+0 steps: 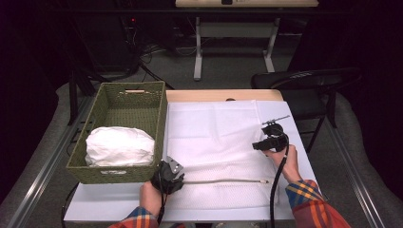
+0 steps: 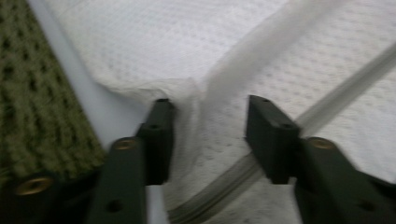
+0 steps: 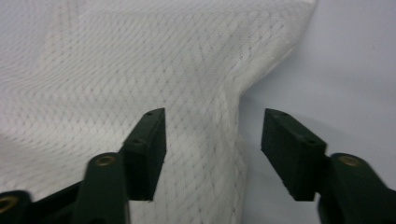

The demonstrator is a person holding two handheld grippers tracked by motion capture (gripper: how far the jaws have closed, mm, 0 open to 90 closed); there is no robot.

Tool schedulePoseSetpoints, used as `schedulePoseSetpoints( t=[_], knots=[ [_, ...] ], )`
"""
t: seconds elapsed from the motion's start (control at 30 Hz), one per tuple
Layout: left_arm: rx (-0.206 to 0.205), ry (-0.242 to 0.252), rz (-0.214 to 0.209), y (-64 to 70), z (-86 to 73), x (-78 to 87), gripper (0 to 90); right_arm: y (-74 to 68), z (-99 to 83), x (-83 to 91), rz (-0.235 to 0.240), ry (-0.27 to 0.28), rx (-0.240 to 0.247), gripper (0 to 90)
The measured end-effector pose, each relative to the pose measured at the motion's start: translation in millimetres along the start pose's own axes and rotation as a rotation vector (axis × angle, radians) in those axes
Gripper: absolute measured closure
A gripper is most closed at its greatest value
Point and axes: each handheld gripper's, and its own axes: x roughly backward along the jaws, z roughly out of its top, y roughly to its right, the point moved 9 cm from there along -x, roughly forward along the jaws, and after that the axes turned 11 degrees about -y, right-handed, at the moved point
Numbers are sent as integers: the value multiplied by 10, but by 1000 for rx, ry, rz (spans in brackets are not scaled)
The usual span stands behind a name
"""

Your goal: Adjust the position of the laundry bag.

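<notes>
1. In the high view we see the white mesh cloth [image 1: 218, 142] spread flat over the middle of the table [image 1: 109, 204], with a zip line running across its near part. Our left gripper [image 1: 167, 176] sits at the cloth's near-left corner, just beside the green basket [image 1: 102, 173], which holds a white bundle [image 1: 119, 146]. Our right gripper [image 1: 271, 140] rests at the cloth's right edge.
2. In the left gripper view our left gripper [image 2: 205, 135] has its jaws wide, straddling a raised fold of the cloth [image 2: 196, 56]; the basket [image 2: 28, 107] lies to the left.
3. In the right gripper view our right gripper [image 3: 212, 149] is wide too, its jaws set either side of the cloth's edge [image 3: 140, 60], the bare table [image 3: 345, 60] beyond, nothing gripped
</notes>
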Motion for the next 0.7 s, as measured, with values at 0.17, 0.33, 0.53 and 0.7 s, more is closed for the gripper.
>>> schedulePoseSetpoints(
  t=[0.17,0.33,0.53,0.7],
  knots=[
    [-47,48,-91,141,68,128,296,51,-141,165,62,33,-28,236],
    [-79,58,-153,216,104,241,186,37,-323,292,33,38,1,150],
    [-117,73,-208,315,154,346,106,-125,-536,443,49,47,42,48],
    [-169,92,-244,494,192,447,76,-267,-752,584,82,55,47,0]
  ],
)
